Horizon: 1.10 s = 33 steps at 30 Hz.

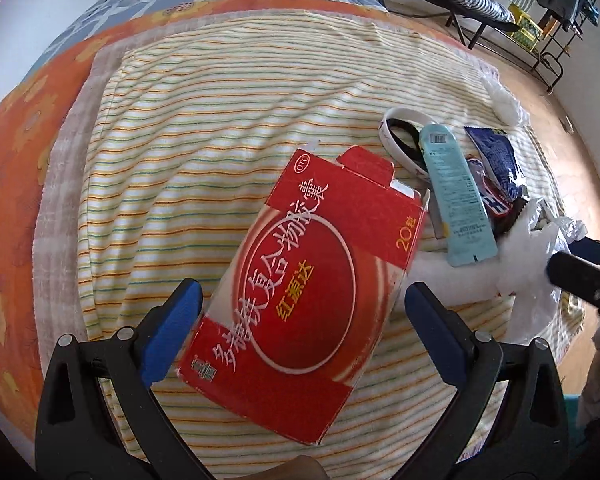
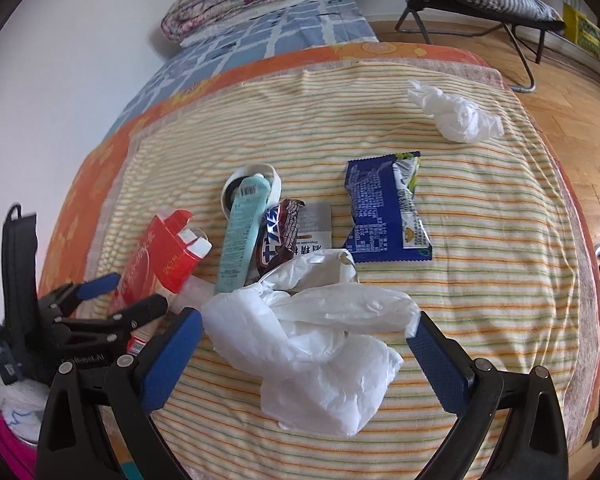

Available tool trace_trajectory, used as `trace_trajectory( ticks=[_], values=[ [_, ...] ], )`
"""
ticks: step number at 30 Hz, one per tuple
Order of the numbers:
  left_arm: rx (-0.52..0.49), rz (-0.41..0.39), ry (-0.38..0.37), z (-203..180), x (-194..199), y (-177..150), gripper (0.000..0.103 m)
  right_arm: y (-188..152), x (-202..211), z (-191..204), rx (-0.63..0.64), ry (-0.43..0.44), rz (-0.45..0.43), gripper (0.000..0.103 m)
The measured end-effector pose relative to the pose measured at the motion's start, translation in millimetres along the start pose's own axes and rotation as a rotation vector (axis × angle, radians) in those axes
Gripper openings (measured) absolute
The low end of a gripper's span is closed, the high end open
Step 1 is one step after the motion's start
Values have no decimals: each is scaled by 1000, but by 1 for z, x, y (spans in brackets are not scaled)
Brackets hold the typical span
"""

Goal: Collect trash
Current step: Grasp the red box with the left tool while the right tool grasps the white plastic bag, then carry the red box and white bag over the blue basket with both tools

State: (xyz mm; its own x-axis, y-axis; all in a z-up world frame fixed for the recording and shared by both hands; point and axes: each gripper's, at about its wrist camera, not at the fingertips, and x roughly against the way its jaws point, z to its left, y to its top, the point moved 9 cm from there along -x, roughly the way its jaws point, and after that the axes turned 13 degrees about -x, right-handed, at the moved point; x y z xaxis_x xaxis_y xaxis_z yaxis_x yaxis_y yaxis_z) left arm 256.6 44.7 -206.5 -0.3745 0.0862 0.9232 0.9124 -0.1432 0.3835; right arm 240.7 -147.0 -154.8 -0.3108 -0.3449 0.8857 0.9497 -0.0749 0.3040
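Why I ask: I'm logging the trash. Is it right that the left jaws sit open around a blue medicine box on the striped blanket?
Not quite: the medicine box is red, not blue, as the left wrist view shows. The left gripper does sit open around it on the striped blanket.

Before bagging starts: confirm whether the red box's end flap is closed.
No: the red box has its end flap standing open at the far end.

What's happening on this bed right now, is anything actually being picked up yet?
A person is clearing litter off a striped blanket with two handheld grippers. The left gripper is open around a red medicine box, touching it on one side at most, not clamped. The right gripper is open around a crumpled white plastic bag. A teal tube, a chocolate wrapper, a blue snack packet and a tissue wad lie uncollected.
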Motion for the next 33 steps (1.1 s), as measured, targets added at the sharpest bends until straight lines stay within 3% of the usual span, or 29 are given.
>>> trace_trajectory(
  ticks=[4,11,15,20,33],
  values=[
    [4,-11,5,1,1,0,97,-5,-10,3,47,-16,17,99],
    [74,-30,28,19,8,-5,93,-12,-18,-1,71,-6,53,70],
    [98,-51,38,27,17,-7,92,-11,-9,-3,52,15,41,63],
    [101,-76,52,31,33,-11,92,-13,10,4,69,41,12,62],
    [-10,-179,82,0,106,-32,92,-30,80,25,123,145,-80,62]
  ],
)
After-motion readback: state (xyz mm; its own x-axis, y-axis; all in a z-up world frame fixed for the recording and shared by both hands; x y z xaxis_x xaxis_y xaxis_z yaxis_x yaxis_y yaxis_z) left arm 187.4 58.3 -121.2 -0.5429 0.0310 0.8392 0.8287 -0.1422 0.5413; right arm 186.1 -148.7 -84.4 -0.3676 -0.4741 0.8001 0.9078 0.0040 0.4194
